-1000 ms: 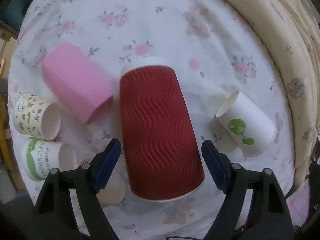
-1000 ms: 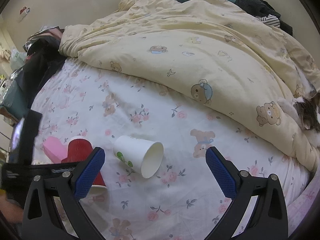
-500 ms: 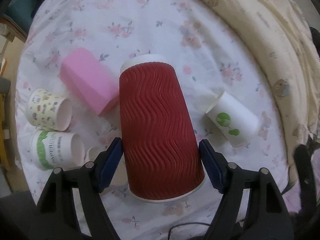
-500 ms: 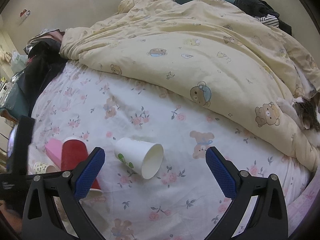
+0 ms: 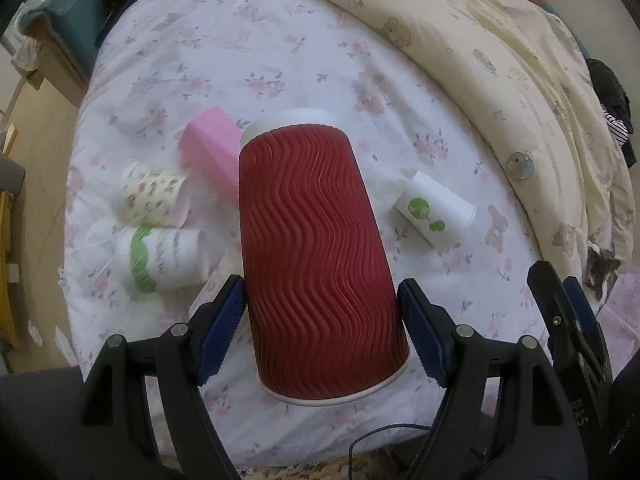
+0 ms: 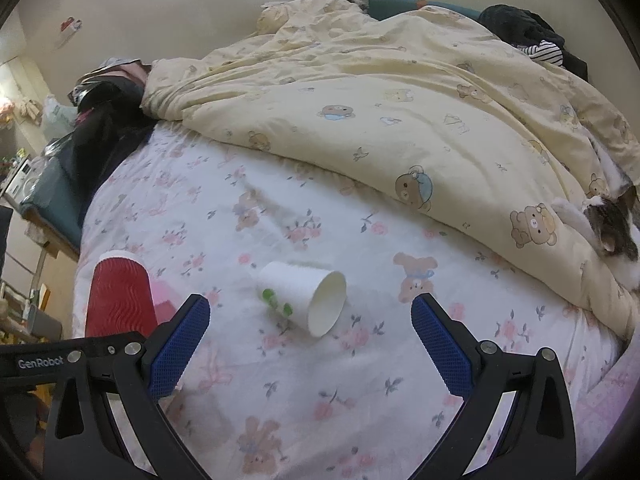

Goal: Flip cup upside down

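My left gripper (image 5: 320,324) is shut on a red ripple-wall paper cup (image 5: 316,248), its blue pads pressing the cup's sides near the rim. The cup is lifted above the floral bedsheet, its rim toward me and its white base pointing away. The red cup also shows in the right wrist view (image 6: 120,300), at the left, base up. My right gripper (image 6: 310,348) is open and empty above the sheet. A white cup with a green print (image 6: 304,300) lies on its side just beyond it, mouth toward me.
On the sheet (image 5: 304,64) lie a pink cup (image 5: 212,148), a patterned cup (image 5: 148,196), a green-lettered cup (image 5: 160,256) and the white cup (image 5: 436,208). A cream quilt (image 6: 400,100) is bunched at the back and right. A cat (image 6: 612,228) lies at the right edge.
My left gripper has closed on the red cup and lifted it off the sheet; the other cups look smaller and farther. My right gripper has barely moved.
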Motion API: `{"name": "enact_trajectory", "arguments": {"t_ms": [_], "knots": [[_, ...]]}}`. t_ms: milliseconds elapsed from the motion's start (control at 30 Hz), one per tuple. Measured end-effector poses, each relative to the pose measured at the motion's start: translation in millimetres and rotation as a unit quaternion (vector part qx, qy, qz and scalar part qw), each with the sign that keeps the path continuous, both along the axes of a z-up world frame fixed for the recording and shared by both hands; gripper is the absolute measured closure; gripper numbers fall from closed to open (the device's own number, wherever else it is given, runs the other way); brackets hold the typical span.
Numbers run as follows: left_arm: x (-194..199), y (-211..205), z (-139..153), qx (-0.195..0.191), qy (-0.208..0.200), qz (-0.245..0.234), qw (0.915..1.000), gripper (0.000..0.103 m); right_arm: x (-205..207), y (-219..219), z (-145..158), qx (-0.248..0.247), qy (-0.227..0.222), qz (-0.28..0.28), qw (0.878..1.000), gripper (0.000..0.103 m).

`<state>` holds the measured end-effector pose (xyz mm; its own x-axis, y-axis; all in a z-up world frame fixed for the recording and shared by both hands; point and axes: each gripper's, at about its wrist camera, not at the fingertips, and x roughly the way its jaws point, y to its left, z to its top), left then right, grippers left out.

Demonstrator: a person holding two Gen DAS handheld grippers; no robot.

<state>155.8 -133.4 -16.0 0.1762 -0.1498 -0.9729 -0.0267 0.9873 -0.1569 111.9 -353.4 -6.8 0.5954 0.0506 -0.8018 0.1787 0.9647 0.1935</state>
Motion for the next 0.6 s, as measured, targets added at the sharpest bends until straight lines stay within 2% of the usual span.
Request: {"name": "enact_trajectory", "arguments": {"t_ms": [367,600], "knots": [[-67,42,22,-0.009,-0.023,-0.005,0.9997,0.028,-59,37,17,-0.001,-0.008,0.033,0.999,0.0],[-105,65,11,-0.016,-0.018,0.001,0.9997,0.028,-92,56,18,-0.002,-0.009,0.051,0.999,0.0]]}}
